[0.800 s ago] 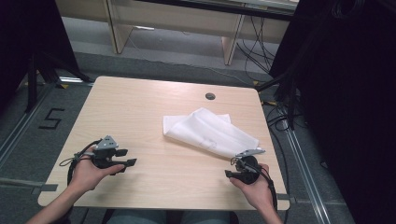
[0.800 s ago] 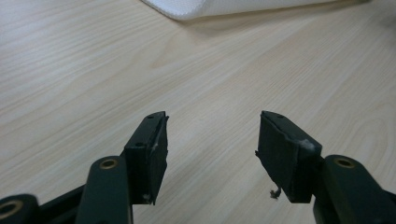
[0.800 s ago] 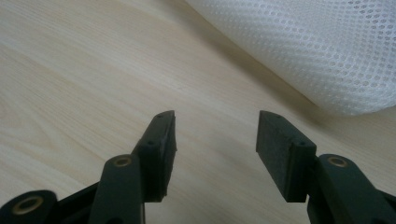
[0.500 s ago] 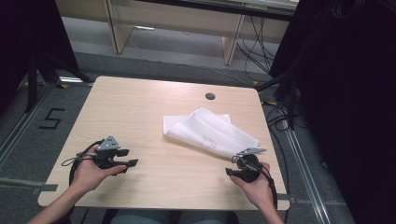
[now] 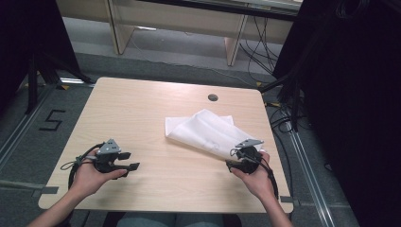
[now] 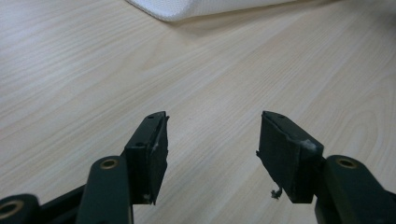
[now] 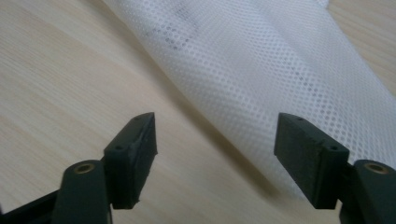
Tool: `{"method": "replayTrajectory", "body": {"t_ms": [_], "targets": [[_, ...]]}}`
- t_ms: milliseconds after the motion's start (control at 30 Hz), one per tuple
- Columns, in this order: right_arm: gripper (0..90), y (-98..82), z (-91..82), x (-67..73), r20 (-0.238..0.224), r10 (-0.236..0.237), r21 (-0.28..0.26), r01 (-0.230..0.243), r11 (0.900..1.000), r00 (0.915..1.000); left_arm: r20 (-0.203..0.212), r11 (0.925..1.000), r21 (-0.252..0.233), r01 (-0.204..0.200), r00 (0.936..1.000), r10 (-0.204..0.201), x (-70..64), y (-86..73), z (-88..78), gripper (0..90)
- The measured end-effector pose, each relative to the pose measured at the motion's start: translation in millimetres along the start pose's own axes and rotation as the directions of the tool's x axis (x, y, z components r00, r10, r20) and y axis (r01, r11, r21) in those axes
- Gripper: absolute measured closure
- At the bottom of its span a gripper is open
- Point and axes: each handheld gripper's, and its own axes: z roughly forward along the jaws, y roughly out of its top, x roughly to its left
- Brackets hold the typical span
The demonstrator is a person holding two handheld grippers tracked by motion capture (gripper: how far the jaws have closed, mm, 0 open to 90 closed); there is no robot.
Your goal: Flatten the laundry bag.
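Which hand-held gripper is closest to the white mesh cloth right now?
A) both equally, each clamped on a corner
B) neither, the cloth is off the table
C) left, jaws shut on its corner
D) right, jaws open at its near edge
D: the right hand-held gripper sits at the near edge of the white mesh cloth with jaws apart and nothing pinched, while the left hand-held gripper is open over bare table, well clear of the cloth.

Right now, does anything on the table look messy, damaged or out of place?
Only small things. The white mesh cloth lies loosely folded and askew to the table edges. A frayed bit hangs from one pad of the left gripper. Nothing spilled.
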Motion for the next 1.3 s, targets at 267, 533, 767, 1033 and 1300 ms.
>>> {"method": "replayTrajectory", "body": {"t_ms": [267,533,767,1033,1300], "targets": [[21.6,41.7,39.5,-11.4,0.002,-0.068,0.044,0.067,0.997,0.9977,0.0,0.9999,0.014,-0.005,1.0,0.005,0.6,-0.1,1.6,41.6],[36.6,60.4,69.4,-16.7,-0.014,-0.028,0.084,0.029,0.996,0.9995,0.012,0.9996,0.024,-0.012,0.9999,0.012,0.2,-0.1,1.9,41.5],[78.5,61.6,83.5,-13.9,-0.074,-0.018,0.129,0.027,0.991,0.9971,0.009,1.0,0.008,-0.001,1.0,0.001,1.0,-0.9,1.3,41.5],[90.0,59.6,81.2,-10.6,-0.093,-0.019,0.133,0.031,0.991,0.9955,0.006,0.9995,0.025,-0.017,0.9998,0.017,-0.6,-1.5,2.7,41.5],[90.0,61.7,69.0,1.0,-0.116,-0.017,0.113,0.03,0.993,0.9931,0.013,0.9992,0.035,-0.017,0.9998,0.017,-0.3,-0.6,2.9,41.6]]}}
